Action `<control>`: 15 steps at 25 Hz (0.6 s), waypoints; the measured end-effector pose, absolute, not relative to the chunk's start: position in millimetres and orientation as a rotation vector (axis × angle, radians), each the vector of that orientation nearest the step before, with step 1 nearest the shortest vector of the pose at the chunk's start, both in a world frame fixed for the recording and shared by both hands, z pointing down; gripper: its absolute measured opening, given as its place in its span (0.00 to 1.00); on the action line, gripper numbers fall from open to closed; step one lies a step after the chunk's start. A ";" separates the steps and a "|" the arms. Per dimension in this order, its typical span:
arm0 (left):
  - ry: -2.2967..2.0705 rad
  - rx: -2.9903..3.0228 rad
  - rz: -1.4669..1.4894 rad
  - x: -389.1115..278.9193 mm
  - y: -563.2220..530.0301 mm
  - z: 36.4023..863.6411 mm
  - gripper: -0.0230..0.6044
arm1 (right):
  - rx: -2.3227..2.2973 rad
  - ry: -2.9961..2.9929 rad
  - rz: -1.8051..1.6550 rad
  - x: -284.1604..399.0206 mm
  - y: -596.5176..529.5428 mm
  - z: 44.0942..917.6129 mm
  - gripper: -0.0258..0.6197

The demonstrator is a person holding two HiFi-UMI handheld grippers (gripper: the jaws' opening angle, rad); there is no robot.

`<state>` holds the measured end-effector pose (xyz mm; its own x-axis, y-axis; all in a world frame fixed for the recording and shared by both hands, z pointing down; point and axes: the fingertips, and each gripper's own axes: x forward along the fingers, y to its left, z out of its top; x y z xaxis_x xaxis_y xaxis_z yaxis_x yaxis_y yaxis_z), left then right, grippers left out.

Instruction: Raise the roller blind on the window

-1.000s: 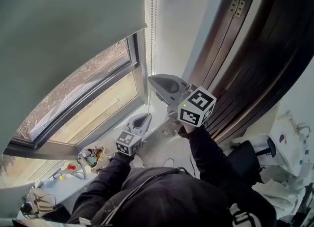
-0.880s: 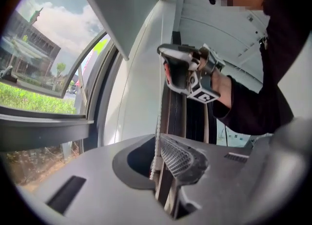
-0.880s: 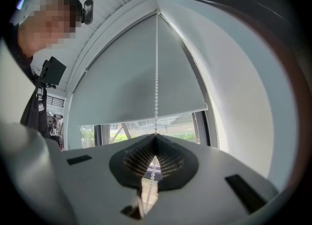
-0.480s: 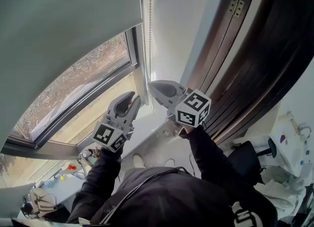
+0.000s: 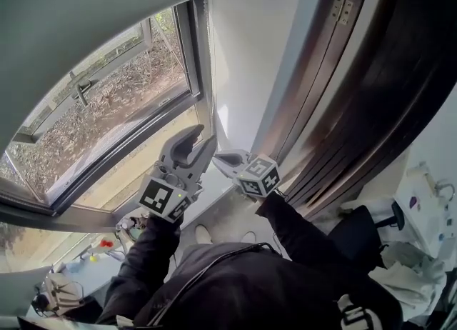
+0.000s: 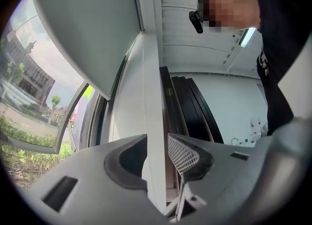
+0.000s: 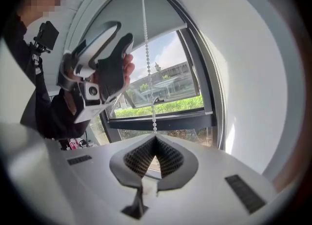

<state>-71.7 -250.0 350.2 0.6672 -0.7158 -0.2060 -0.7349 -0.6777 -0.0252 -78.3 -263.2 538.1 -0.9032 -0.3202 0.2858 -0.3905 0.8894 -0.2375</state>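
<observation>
The grey-green roller blind (image 5: 86,7) covers only the top of the window, its bottom edge high up. Its white bead chain (image 7: 146,48) hangs down the window's right side, and my right gripper (image 7: 155,139) is shut on it at the jaw tips. In the head view the right gripper (image 5: 216,156) sits low by the sill. My left gripper (image 5: 205,137) is just left of it, pointing up. Its jaws are opening, and in the left gripper view (image 6: 156,139) only the white window frame shows between them, not the chain.
A dark wooden door (image 5: 357,93) stands close on the right, with a white wall strip (image 5: 243,50) between it and the window. Small items lie on the sill (image 5: 128,228) at lower left. A black chair (image 5: 371,221) is behind the person.
The blind's bottom edge has risen. My right gripper has come down with the chain. My left gripper has lifted from near the sill to beside the right one, and its jaws have parted.
</observation>
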 end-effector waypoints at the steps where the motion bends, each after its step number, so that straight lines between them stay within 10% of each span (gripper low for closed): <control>1: 1.207 -2.766 0.276 -70.3 -250.3 346.4 0.24 | 0.522 -2.805 0.430 -80.1 -259.5 545.4 0.04; 15: 1.281 -2.744 0.133 -66.6 -274.9 332.6 0.24 | 0.459 -2.745 0.435 -81.9 -241.4 580.3 0.04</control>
<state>-66.6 -274.9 332.6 0.6400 -0.7580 -0.1257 -0.7677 -0.6378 -0.0629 -81.9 -241.4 580.3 -0.8961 -0.2602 0.3597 -0.3586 0.9019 -0.2408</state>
